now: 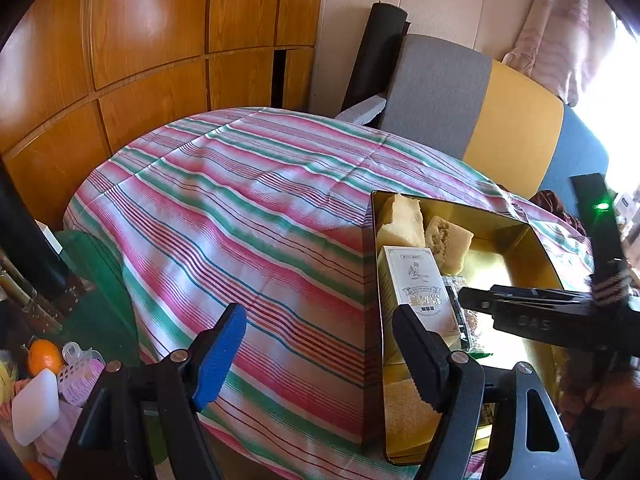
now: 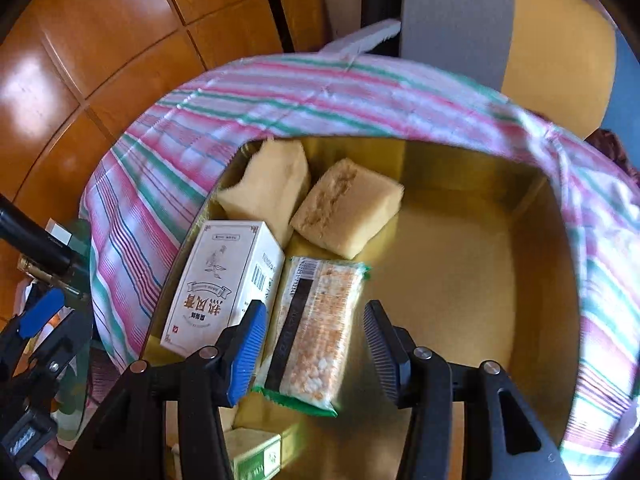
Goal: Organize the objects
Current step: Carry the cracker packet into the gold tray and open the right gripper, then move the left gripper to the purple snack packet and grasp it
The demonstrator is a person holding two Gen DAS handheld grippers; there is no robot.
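Right gripper (image 2: pixel 316 344), jaws apart, straddles clear crinkly rice-cracker packet (image 2: pixel 310 328) in gold tin (image 2: pixel 460 280), 3 o'clock of white carton (image 2: pixel 224 280); light, brittle, slippery, so grip mid-length. Left gripper (image 1: pixel 320 356) open, empty.

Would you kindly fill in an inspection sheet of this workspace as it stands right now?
Surface: table under a striped cloth.
Job's things: gold tin holds two sponge blocks, a white box, a cracker packet and a green box at its near edge.
Clutter: an orange, a white block and a pink basket lie off the table's near left.
Grippers: left gripper open, straddling the tin's wall; right gripper open, packet between its fingers, pads not pressing.
Cables: nothing seen.
Surroundings: wooden cabinets, a grey and yellow chair.
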